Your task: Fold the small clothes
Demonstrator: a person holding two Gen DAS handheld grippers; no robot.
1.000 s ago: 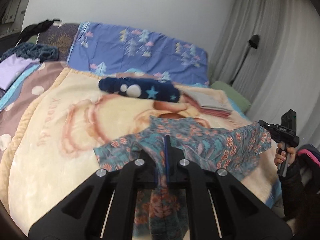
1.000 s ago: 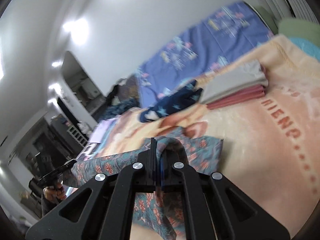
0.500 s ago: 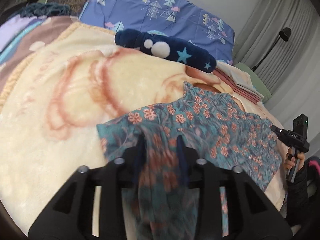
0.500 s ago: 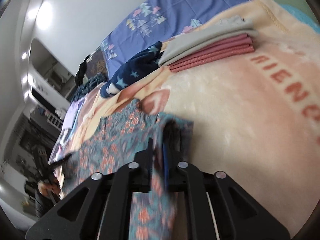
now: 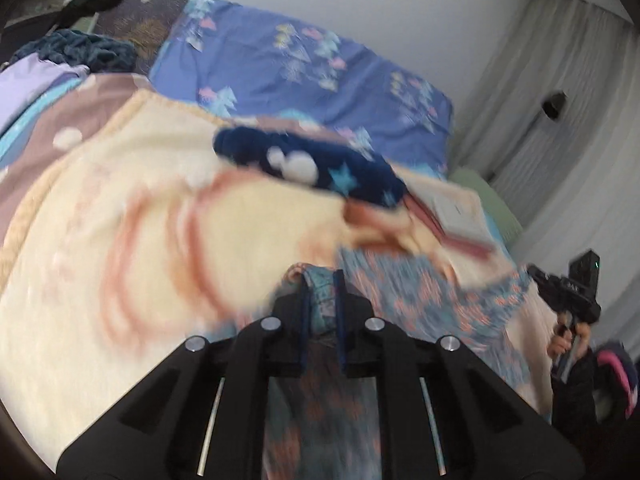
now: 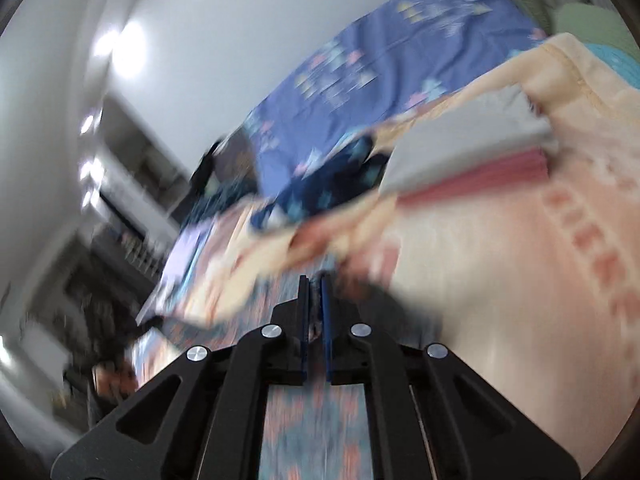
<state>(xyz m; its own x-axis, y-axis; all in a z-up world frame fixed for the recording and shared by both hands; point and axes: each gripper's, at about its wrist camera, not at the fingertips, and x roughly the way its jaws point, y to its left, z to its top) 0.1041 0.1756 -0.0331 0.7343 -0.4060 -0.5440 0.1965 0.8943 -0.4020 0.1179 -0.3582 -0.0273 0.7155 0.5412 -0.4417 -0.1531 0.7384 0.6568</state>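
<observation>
The floral garment [image 5: 420,300] lies on the cream blanket [image 5: 120,240], one edge bunched between the closing jaws of the left gripper [image 5: 322,300]; only the right wrist view shows the right gripper [image 6: 316,300] clamped shut on another edge. Half a second ago the cloth lay spread flatter; now it is drawn up. Beyond it are one navy star-print roll [image 5: 312,168] and one folded stack [image 6: 468,160].
</observation>
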